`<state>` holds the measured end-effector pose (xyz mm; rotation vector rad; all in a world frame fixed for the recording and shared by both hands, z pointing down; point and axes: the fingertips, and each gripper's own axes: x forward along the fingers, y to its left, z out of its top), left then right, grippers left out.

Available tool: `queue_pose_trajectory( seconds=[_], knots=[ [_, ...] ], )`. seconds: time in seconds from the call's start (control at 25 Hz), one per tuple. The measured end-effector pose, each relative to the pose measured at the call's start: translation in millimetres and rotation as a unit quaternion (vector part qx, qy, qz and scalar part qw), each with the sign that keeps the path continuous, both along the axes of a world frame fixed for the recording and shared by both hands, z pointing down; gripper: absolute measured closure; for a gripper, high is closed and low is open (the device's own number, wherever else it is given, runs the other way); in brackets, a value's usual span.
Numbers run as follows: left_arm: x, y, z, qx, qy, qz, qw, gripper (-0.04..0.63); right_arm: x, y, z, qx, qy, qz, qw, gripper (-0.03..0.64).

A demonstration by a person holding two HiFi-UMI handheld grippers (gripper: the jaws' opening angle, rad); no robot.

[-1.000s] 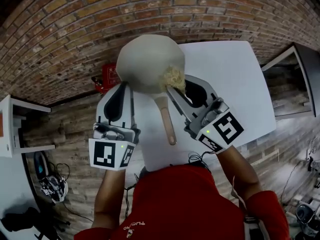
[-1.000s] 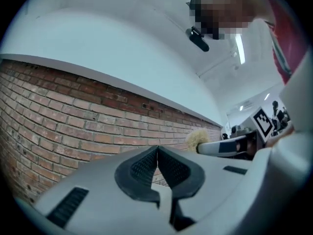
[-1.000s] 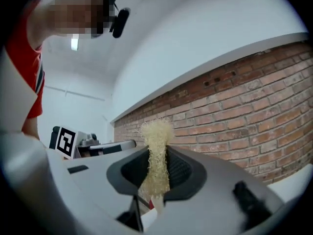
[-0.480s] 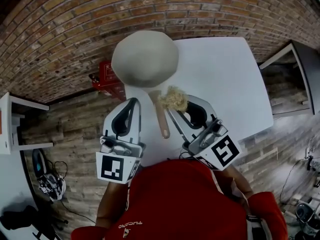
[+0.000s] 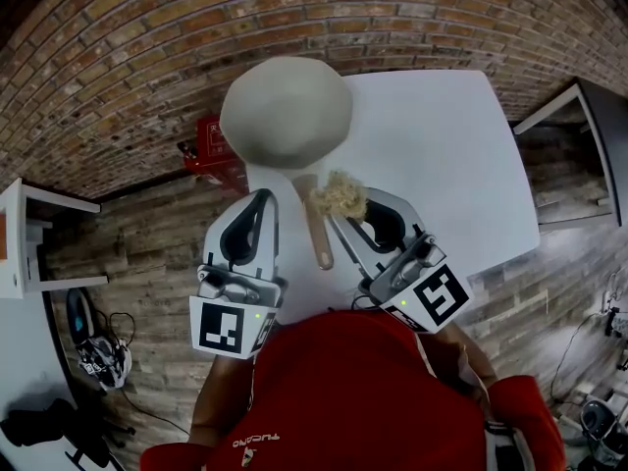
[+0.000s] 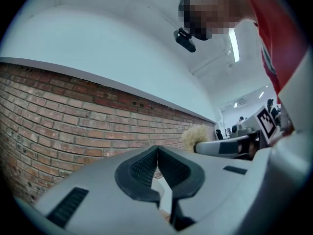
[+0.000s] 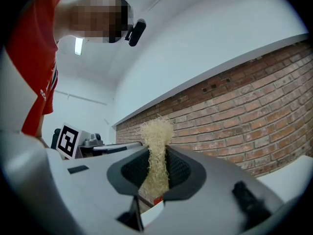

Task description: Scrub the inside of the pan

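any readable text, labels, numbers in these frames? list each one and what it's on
"TUCANO" (last letters unsure): white print on the red shirt, seen rotated in the head view.
Red box: white label, too small to read.
Left gripper and right gripper: their cubes carry square coded markers only, no letters or numbers.
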<state>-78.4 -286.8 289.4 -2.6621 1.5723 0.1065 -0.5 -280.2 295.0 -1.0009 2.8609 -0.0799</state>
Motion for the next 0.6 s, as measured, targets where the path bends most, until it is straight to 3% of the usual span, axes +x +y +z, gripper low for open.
queue_pose_trajectory(
  seconds=[0.6],
  knots=[
    [-3.3, -2.1, 1.6, -0.003, 0.005, -0.007, 1.0, 0.581, -2.4, -0.1, 3.5, -0.007, 0.001, -0.003, 1.0, 0.531]
  ],
)
